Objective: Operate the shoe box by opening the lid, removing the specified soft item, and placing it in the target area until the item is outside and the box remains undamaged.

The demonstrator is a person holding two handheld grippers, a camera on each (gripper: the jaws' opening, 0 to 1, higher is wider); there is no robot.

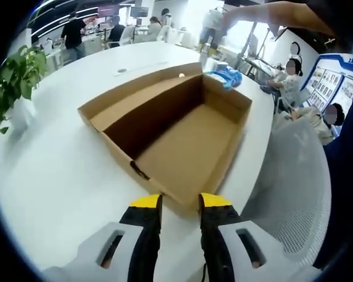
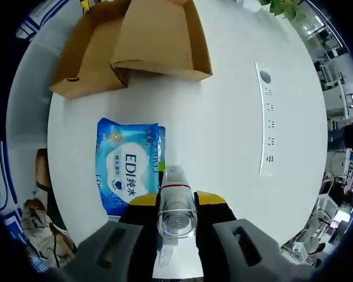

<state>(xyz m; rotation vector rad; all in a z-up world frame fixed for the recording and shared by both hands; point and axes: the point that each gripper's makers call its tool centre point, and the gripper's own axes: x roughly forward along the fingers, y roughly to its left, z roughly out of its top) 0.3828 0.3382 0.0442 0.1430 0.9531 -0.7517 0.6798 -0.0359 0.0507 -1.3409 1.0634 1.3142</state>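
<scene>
Yellow-tipped jaws of the left gripper [image 1: 181, 202] stand open a little at the near end of the shoe box [image 1: 188, 147], with nothing between them. That box is brown cardboard and it sits open on the white table [image 1: 65, 176]. Its lid [image 1: 135, 94] is folded back flat on the left side, and the inside looks bare.

From the right gripper view, the right gripper [image 2: 176, 202] has its jaws pressed on a clear plastic bottle [image 2: 176, 205]. I can see the bottle's round end, and its other end points away toward the box. Just to the left of the bottle lies a blue pack of wet wipes [image 2: 126, 164], flat on the table [image 2: 223, 117] and outside the box. The pack has a white cloud shape with letters on it. The shoe box [image 2: 135, 41] is past the pack, at the far side of the table, near it but not touching it.

In the left gripper view the same blue pack [image 1: 226, 75] peeks out just behind the far right corner of the box.

A white strip with small round holes [image 2: 266, 123] runs along the table on the right. A green plant [image 1: 15, 76] stands at the left edge of the table. People [image 1: 73, 32] sit and stand at desks far behind.
</scene>
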